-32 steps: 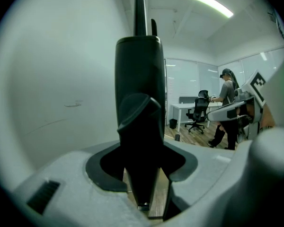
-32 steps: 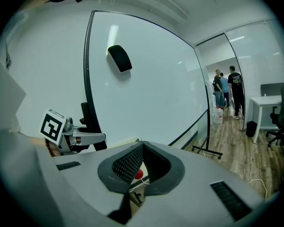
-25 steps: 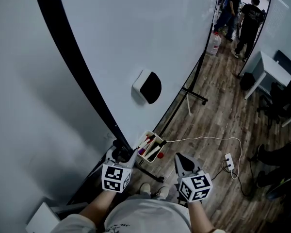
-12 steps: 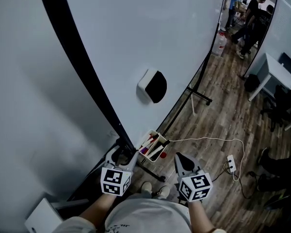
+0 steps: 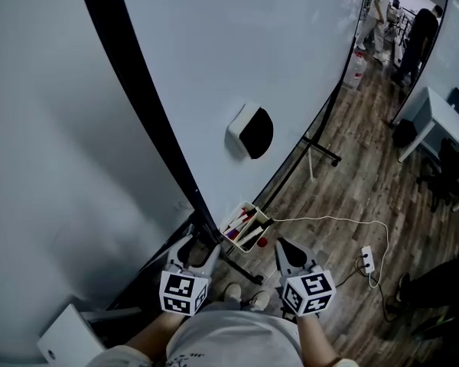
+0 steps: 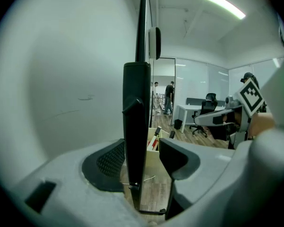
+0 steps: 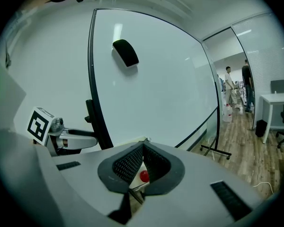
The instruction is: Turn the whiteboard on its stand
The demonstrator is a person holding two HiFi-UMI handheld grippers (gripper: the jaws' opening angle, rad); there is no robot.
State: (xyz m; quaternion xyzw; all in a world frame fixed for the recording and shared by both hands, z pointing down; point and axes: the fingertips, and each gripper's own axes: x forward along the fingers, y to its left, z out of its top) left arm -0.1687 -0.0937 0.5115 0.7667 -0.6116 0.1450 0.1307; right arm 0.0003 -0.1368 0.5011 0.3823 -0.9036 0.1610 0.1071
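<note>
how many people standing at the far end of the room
2: a person in a light top at the head view's top right, and a person in dark clothes just right of them. Others may be hidden behind the whiteboard.

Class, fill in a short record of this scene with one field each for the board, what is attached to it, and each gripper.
Whiteboard: upright, face blank
Eraser: stuck on the board face
Marker tray: at the board's lower edge, holding markers
Left gripper: open, with the board's black frame edge between its jaws
Right gripper: shut and empty, beside the tray
</note>
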